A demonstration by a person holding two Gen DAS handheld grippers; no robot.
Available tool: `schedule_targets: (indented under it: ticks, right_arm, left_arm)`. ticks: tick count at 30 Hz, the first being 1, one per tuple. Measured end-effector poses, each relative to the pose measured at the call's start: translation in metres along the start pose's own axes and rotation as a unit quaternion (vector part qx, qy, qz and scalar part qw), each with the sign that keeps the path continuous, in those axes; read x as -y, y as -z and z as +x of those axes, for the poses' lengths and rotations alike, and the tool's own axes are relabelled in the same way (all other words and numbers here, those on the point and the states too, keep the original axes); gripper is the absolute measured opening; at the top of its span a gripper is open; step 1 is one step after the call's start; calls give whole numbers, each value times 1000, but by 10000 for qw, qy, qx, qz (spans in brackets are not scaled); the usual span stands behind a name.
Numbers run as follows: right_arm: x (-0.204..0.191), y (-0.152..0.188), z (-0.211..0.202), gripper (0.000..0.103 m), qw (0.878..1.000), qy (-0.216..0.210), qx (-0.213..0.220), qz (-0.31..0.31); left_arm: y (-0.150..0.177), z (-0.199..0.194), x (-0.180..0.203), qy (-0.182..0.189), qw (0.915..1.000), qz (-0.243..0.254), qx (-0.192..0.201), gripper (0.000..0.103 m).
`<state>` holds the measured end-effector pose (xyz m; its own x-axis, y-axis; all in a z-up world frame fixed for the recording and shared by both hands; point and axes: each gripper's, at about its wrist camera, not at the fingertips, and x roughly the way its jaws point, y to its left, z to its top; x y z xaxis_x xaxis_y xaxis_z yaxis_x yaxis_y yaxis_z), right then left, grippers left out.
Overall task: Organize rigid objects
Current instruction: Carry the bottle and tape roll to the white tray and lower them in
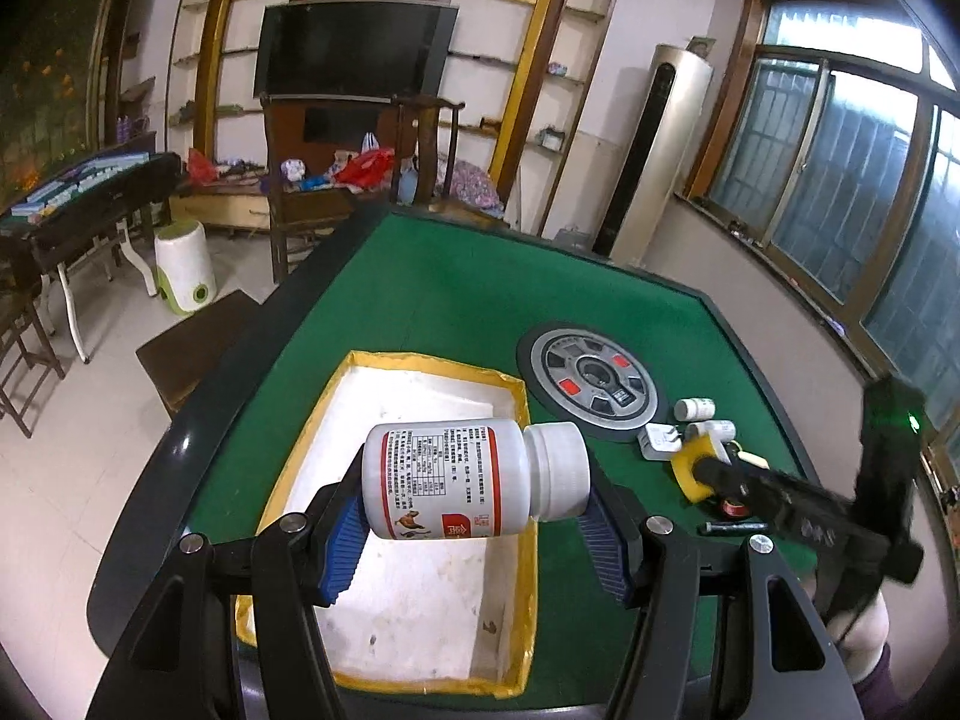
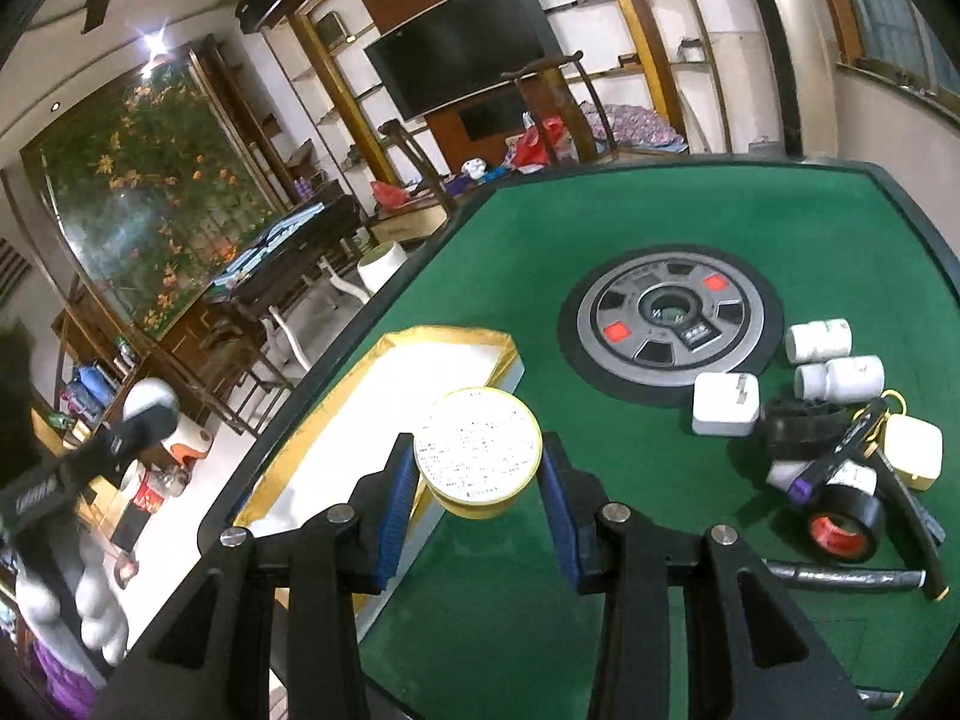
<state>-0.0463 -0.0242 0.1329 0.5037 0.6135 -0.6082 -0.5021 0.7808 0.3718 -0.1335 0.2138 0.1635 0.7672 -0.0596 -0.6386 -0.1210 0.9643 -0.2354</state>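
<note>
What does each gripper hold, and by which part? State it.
Left gripper: white bottle, clamped end to end, base and cap. Right gripper: round yellow tin, by its sides.

Three white bottles [image 1: 474, 480], one yellow tin [image 2: 478, 453], one tray [image 1: 522, 600], two tape rolls [image 2: 846, 525].

My left gripper [image 1: 474, 516] is clamped on a bottle [image 1: 468, 477], right gripper [image 2: 477, 498] clamped on a tin [image 2: 478, 453], both tilted down.

Black tool [image 1: 474, 516] arms, blue ribbed pads [image 1: 343, 540], silver screws.
</note>
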Motion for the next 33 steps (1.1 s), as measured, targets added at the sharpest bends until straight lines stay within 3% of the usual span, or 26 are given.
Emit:
schedule_targets:
  ticks: [8, 15, 21, 27, 33]
  right_arm:
    - [-21, 6, 13, 39, 9994, -255, 53, -217]
    - [-48, -17, 66, 39, 9971, -230, -344, -636]
    - [-66, -31, 134, 39, 9894, 392, -664, -1227]
    - [-61, -37, 175, 39, 9830, 772, -960, -1360]
    - [-52, -45, 193, 39, 9802, 923, -1089, -1373]
  left_arm:
    - [-18, 71, -34, 70, 9977, -315, -596, 66]
    - [-25, 141, -59, 317, 9914, -681, -1073, 66]
    - [-28, 211, -71, 371, 9792, -1010, -1718, 66]
    - [-30, 244, -70, 570, 9721, -1299, -1869, 66]
    - [-34, 250, -68, 467, 9743, -1341, -1748, 72]
